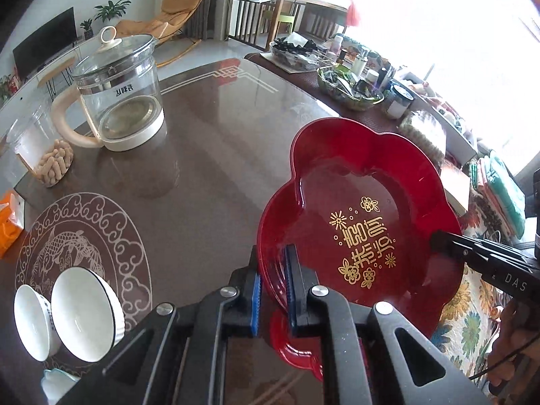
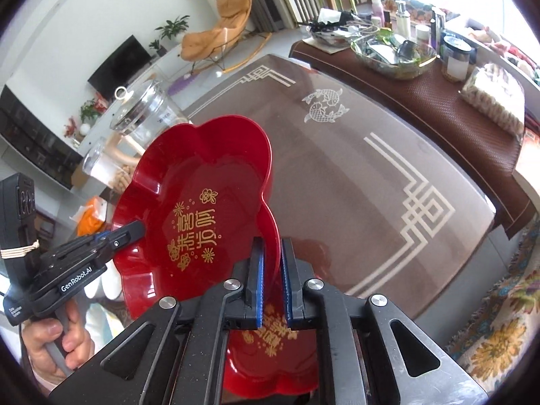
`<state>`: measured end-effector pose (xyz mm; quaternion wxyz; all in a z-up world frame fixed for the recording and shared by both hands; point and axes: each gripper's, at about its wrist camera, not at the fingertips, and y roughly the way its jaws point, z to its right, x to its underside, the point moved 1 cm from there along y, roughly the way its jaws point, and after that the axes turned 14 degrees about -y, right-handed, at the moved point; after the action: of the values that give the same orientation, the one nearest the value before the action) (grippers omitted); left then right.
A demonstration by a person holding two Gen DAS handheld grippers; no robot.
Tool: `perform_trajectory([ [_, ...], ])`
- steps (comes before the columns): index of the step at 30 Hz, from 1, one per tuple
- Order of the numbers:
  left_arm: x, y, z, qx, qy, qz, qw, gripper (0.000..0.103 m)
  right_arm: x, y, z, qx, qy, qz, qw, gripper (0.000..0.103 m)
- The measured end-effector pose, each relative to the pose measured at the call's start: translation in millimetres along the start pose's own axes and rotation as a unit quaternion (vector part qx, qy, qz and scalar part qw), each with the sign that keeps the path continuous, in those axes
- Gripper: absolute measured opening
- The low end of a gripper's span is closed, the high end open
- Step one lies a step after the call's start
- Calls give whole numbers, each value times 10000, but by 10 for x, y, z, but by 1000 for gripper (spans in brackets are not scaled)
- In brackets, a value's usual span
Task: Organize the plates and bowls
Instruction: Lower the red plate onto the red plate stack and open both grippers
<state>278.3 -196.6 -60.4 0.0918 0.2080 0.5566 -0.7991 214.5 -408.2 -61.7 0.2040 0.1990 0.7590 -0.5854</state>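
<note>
Both claws are clenched on opposite rims of the red flower-shaped plate, the left gripper and the right gripper holding it tilted above the glass table, with a second red plate underneath, two white bowls nearby and the glass kettle beyond.

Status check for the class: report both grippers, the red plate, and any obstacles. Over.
Left gripper and right gripper both shut on red plate, opposite rims, plate off the table. Second red plate below. Two white bowls left; kettle beyond. Over.
</note>
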Motion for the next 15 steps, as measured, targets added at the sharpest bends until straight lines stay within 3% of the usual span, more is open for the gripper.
perform_trajectory([
  [7, 490, 266, 91, -160, 137, -227, 9995, 11, 604, 82, 42, 179, 152, -342, 9991, 12],
  [15, 757, 542, 161, -673, 614, -285, 9954, 12, 900, 260, 62, 393, 215, -495, 9978, 12],
])
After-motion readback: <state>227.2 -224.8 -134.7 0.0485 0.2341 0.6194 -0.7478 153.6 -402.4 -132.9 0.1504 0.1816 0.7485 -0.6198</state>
